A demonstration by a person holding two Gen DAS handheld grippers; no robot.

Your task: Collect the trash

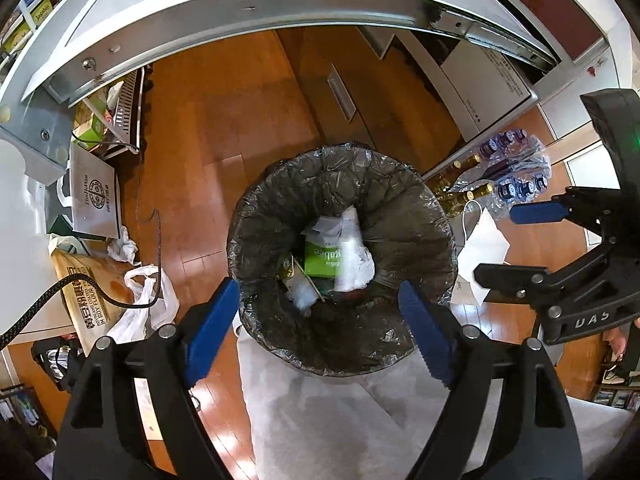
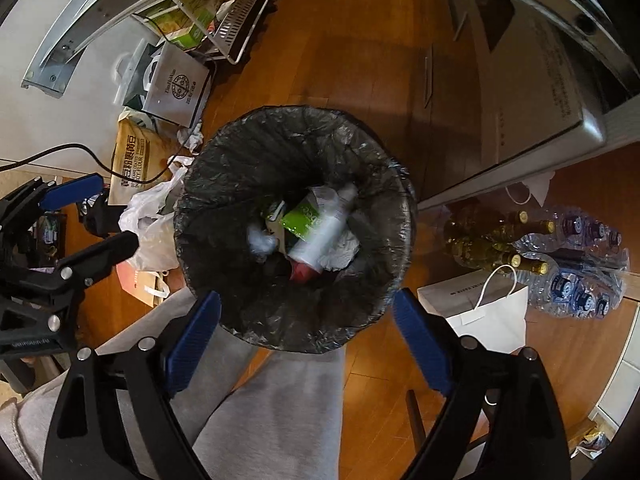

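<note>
- The trash bin, round and lined with a dark plastic bag, stands on the wooden floor; it serves as the landmark here
- Inside the trash bin: a green carton, a white bottle, crumpled white paper and a red item partly hidden under them
- The left hand-held gripper hangs above the near rim of the trash bin, pointing down; its blue pads stand wide apart with nothing between them
- The right hand-held gripper hangs likewise over the near rim; jaws spread, empty
- A person's grey-clad legs are just beside the trash bin, on its near side
- A white plastic bag lies just beside the trash bin; wine bottles and packed water bottles stand near it on the other side
</note>
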